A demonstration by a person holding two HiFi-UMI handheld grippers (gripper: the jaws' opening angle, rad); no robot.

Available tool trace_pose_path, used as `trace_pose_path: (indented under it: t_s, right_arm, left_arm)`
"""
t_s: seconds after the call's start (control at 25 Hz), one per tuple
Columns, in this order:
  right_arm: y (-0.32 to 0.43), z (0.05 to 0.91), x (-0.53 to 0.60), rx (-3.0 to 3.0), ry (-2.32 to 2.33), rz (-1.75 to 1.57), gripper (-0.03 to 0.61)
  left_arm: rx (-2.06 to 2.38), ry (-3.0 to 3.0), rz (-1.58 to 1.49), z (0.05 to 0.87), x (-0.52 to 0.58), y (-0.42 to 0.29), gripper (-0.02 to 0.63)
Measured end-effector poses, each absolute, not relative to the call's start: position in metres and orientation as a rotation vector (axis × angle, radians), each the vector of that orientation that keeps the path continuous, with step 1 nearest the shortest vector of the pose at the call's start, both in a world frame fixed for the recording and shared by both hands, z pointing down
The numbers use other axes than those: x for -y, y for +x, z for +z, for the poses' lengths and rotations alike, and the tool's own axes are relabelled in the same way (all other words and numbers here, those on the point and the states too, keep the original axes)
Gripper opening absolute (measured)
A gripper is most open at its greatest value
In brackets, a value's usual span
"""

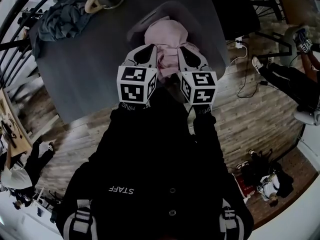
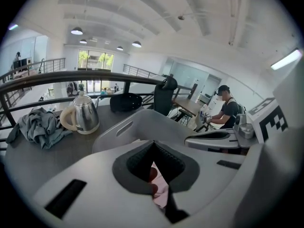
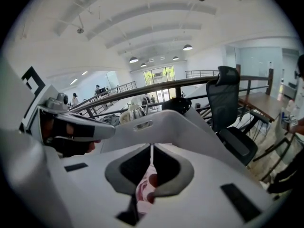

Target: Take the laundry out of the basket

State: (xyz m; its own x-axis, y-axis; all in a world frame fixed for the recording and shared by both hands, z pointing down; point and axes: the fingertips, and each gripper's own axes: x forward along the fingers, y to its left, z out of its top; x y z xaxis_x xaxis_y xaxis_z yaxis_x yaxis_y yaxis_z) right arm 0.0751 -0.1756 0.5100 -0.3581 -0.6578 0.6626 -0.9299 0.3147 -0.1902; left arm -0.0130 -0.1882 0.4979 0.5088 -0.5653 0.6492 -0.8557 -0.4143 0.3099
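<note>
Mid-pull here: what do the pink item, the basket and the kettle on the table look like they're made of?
The pink garment looks like soft knit or fleece fabric, matte; it bunches and folds. The basket is probably moulded plastic: smooth, pale grey, with a cut-out handle slot. The kettle has a shiny metal body that mirrors the room; its cream handle is likely plastic.

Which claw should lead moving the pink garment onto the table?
Left claw, probably. Both grip the garment over the basket, but bare table and the grey cloth lie on its side; the right claw sits near the table's edge.
</note>
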Motion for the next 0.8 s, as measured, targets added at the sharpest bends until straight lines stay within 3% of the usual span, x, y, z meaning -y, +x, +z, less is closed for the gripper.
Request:
trace_pose_path:
  t_s: [0.44, 0.6, 0.8]
  right_arm:
    - [0.071, 0.561, 0.197, 2.092, 1.219, 0.876, 0.185]
    - [0.069, 0.583, 0.197, 2.066, 1.114, 0.910, 0.289]
    - [0.071, 0.610, 0.191, 2.042, 1.024, 0.983, 0.347]
  left_arm:
    - [1.114, 2.034, 0.682, 0.522, 0.224, -0.005, 0.002]
    - [1.089, 1.996, 0.711, 0.532, 0.231, -0.001, 0.000]
    - [1.072, 1.967, 0.745, 0.545, 0.237, 0.003, 0.002]
